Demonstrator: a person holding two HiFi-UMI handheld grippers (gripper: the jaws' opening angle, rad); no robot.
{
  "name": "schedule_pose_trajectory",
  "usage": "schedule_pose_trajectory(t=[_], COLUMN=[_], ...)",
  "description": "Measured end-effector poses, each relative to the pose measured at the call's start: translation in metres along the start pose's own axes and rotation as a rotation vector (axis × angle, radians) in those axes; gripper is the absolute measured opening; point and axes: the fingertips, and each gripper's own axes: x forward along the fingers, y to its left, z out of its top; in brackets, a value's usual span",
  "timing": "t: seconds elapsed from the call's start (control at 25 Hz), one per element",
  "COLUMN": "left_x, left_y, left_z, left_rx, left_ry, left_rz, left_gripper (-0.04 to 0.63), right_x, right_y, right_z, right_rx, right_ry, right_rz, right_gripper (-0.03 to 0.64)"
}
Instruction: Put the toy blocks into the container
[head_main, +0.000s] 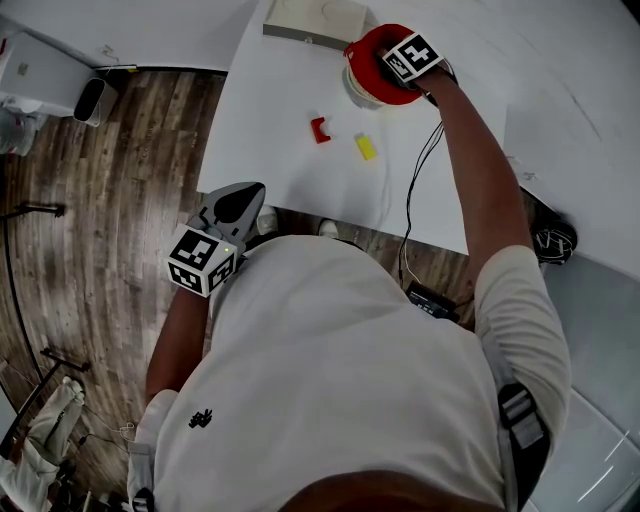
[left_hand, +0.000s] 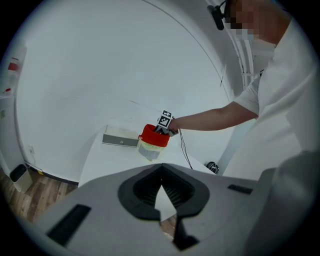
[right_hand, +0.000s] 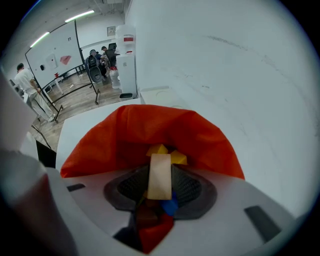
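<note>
Right gripper (right_hand: 160, 172) is up over the container (head_main: 368, 52) at the far side of the white table (head_main: 280, 90), pointing steeply down into its mouth, with the marker cube sitting right on top of the red rim in the head view. Look along its jaws and there it is: a tan block (right_hand: 160, 165) standing on end in the gap between the two ribbed pads, jaws spread wide on either side of it. The red liner (right_hand: 150, 132) fills the background all round. Under the tan piece lie more blocks inside the container, with yellow ones (right_hand: 161, 150) poking out at the far end, a blue one (right_hand: 170, 206) low on the right and something red beneath. So that block is squarely above the container's opening, flanked by the pads. Back on the table, two pieces wait in the open: a red block (head_main: 320, 129) and a yellow block (head_main: 366, 147), side by side but apart, on the near side of the container and well clear of both grippers. The left gripper (head_main: 243, 198) hangs at the table's near edge, close to the person's body. Its jaws are pressed together with nothing between them and aimed across the table toward the container. A flat pale box (head_main: 312, 18) sits just behind the container.
</note>
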Motion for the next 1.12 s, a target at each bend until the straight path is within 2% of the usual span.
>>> schedule_pose_trajectory(t=[0.32,0.44,0.88,1.12], left_x=[0.001,0.003,0.009,0.006], left_y=[-0.004,-0.006,-0.017,-0.016], left_z=[-0.002,-0.002,0.004,0.006], left_rx=[0.003,0.007,0.048,0.058], left_ry=[0.005,0.003,0.008,0.002], left_rz=[-0.014,-0.023,-0.075,-0.083], left_gripper=[0.006,0.006,0.006,0.006], right_x=[-0.021,-0.034,-0.1,-0.136], right_y=[-0.005,-0.005,0.025,0.061], right_z=[-0.001,-0.004,-0.004,-0.016], right_rx=[-0.015,-0.023,-0.01,0.033], right_ry=[-0.044,-0.071,-0.293,-0.402], right_rz=[-0.03,-0.052,-0.114,-0.148], right_gripper=[0.151,0.131,0.02,0.011])
